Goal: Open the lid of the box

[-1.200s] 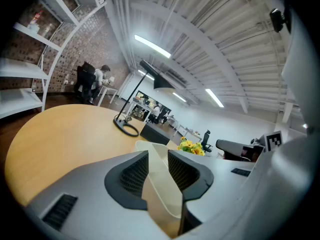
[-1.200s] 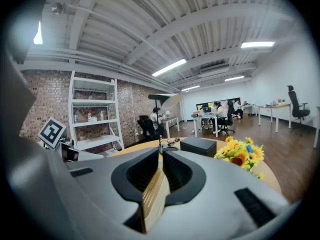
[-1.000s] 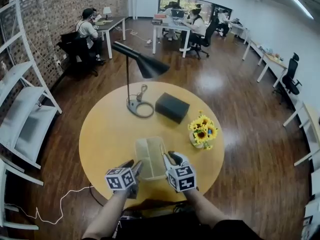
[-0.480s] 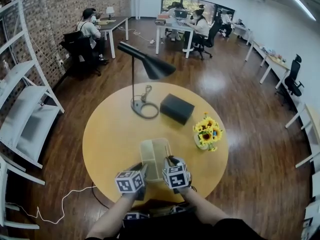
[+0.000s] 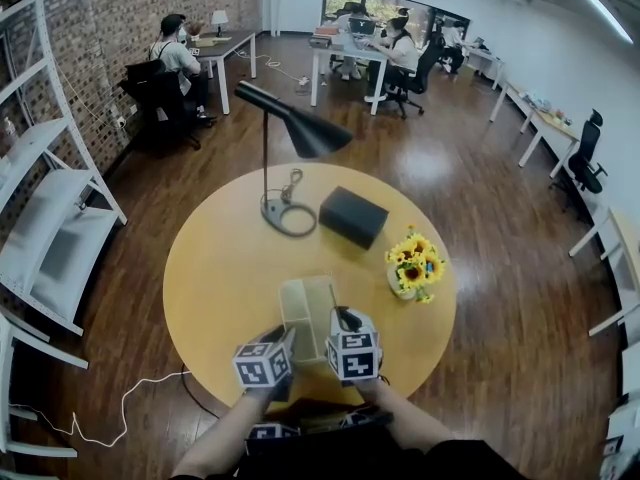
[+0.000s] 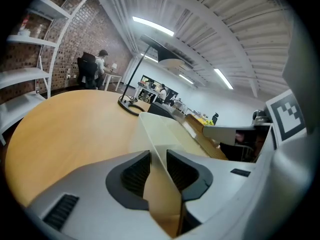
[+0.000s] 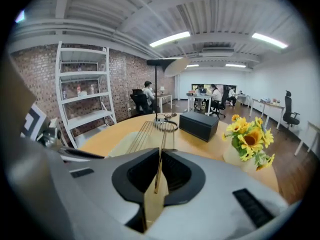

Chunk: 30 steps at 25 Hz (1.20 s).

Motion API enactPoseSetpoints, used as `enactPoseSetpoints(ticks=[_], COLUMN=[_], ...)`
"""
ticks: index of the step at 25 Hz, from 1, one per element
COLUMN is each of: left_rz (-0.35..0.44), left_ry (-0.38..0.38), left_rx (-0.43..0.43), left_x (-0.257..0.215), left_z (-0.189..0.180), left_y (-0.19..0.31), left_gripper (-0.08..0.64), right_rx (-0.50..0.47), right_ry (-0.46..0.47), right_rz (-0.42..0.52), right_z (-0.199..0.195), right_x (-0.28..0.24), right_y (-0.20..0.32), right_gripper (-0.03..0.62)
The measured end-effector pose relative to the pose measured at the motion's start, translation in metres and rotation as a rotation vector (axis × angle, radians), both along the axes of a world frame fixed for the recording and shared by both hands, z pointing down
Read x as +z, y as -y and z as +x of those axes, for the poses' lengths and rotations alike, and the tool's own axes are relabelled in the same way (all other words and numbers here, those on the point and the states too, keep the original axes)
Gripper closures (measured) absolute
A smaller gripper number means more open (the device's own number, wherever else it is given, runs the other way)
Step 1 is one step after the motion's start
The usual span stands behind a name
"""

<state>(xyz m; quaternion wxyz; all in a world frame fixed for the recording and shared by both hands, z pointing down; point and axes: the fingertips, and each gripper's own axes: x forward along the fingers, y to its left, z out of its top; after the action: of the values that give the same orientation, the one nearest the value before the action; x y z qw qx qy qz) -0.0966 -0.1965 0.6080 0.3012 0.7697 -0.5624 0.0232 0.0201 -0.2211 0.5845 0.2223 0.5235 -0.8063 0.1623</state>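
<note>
In your head view, the box sits near the table's front edge, with your left gripper and right gripper at its near end. Left gripper view: the jaws are clenched on its thin wall. Right gripper view: the jaws pinch another thin edge.

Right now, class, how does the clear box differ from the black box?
The clear box is see-through; the black box is opaque. The left gripper and right gripper clamp the clear box; nothing touches the black box. The clear box lies nearest the person; the black box sits by the lamp. Both rest on the round table.
</note>
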Motion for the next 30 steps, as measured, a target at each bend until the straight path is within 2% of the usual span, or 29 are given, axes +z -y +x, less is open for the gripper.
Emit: enactPoseSetpoints(ticks=[4,7,11,15,20,23,26,30], left_rz=[-0.002,-0.003,-0.005,-0.011,-0.021,-0.024,-0.027,-0.029], left_ry=[-0.005,-0.005,-0.005,0.003,0.016,0.015,0.011,0.008], left_rx=[-0.001,-0.003,-0.006,0.0,0.0,0.005,0.008,0.006], left_x=[0.002,0.001,-0.001,0.001,0.001,0.0,-0.001,0.001], left_z=[0.0,-0.001,-0.002,-0.001,-0.005,-0.003,-0.002,-0.003], left_y=[0.0,-0.001,-0.002,-0.001,-0.004,-0.005,-0.006,-0.005], left_gripper=[0.462,0.462,0.463,0.463,0.463,0.465,0.466,0.466], right_rx=[0.022,0.055,0.079,0.12,0.151,0.156,0.19,0.191], right_ry=[0.032,0.027,-0.044,-0.157,-0.28,-0.302,-0.293,-0.16], right_rz=[0.063,0.053,-0.037,-0.144,-0.159,-0.169,-0.213,-0.202], right_z=[0.016,0.048,0.095,0.132,0.143,0.147,0.156,0.149], right_x=[-0.029,-0.027,0.019,0.084,0.134,0.146,0.159,0.145], right_y=[0.008,0.012,0.01,0.003,-0.003,-0.008,-0.014,-0.008], right_gripper=[0.571,0.571,0.571,0.571,0.571,0.575,0.578,0.546])
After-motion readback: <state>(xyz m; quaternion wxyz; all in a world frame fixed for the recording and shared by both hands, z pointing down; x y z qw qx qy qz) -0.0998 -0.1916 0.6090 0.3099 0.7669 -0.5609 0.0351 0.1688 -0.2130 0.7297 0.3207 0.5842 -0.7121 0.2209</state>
